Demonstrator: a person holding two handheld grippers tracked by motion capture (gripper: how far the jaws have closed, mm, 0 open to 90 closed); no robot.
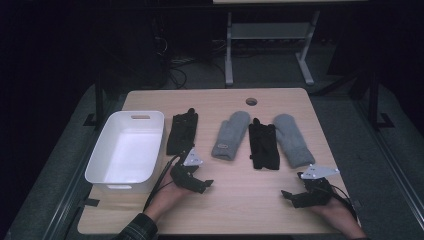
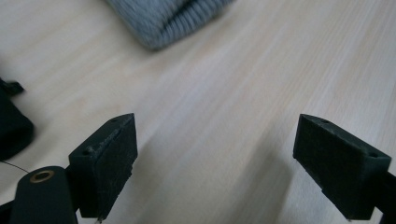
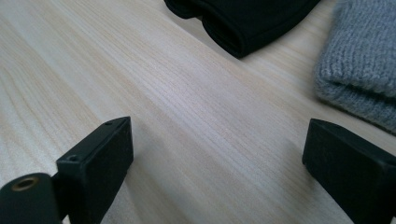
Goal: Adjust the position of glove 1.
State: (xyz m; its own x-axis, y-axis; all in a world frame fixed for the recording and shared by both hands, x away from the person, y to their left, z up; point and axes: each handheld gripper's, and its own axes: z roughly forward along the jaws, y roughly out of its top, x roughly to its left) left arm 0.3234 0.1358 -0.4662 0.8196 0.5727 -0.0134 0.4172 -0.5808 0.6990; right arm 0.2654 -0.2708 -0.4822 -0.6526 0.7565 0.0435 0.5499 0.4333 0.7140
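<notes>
Hovering low over the tabletop in the high view, both grippers hold nothing. Landmark: white bin at the table's left. Just right of the bin lies a black glove; further right a grey mitten, a second black glove, then a second grey mitten, farthest from the bin. Left gripper sits near the bin's front right corner, just below the first black glove, jaws apart. Right gripper is well away from the bin, in front of the far mitten, jaws apart too.

Left gripper view: jaws wide, bare wood between them, grey mitten cuff ahead, dark edge of the black glove off to the side. Risk, as I judge it: heading straight on takes the mitten while the nearer glove gets skipped, or the jaws catch one knit layer and it slips out on the way to the bin.

Right gripper view: jaws wide, nothing clamped, second black glove's cuff ahead, second mitten beside it. The two lie close; a sloppy closure could pinch both, or drag one into the other. Soft fabric flat on wood also means jaws may scrape the tabletop and bunch the cloth without gripping.
</notes>
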